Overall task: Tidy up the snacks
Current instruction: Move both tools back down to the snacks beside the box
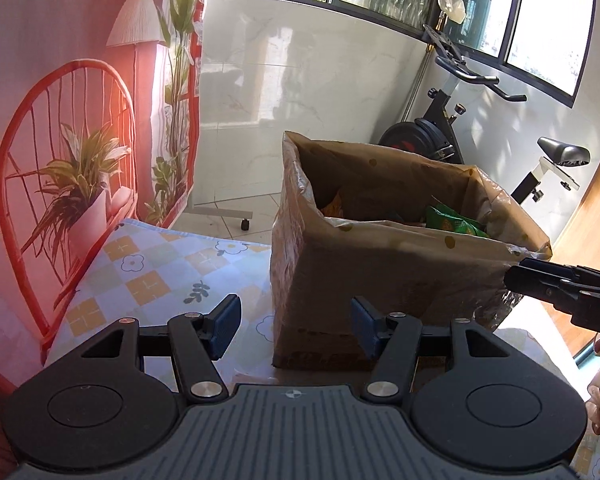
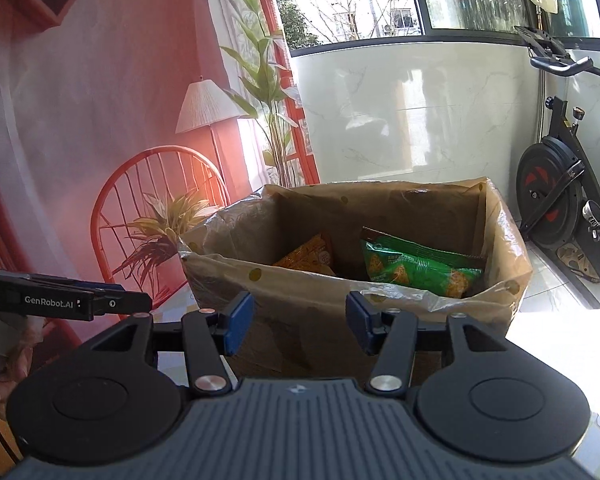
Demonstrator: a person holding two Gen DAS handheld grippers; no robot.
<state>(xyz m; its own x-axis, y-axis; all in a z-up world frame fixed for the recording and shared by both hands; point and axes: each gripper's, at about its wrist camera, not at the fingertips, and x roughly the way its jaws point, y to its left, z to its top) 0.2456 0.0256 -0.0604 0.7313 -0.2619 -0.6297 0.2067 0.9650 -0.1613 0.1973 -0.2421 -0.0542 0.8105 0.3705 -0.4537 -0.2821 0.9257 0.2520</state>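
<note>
While both tools, left tool (image 1: 296,330) and right tool (image 2: 300,322), gape empty, the brown plastic-lined cardboard box (image 2: 284,292) holds a green crinkled snack packet (image 2: 416,270); an orange snack packet (image 2: 310,258) lies beside it.

Cardboard box (image 2: 352,280): top open, plastic liner folded over the rim. Inside, orange snack bag (image 2: 310,256) left, green snack bag (image 2: 416,270) right, gap between them. Near wall faces both grippers; bare tablecloth (image 1: 160,268) lies left of it.

Strong daylight through windows (image 2: 340,0), blown out outside. Red flare over the backdrop (image 1: 112,132) in both views. Box (image 2: 340,280) interior shadowed; tabletop's right edge (image 2: 560,332) overexposed. Heavy fisheye bending, dark vignette corners. Focus sharp.
</note>
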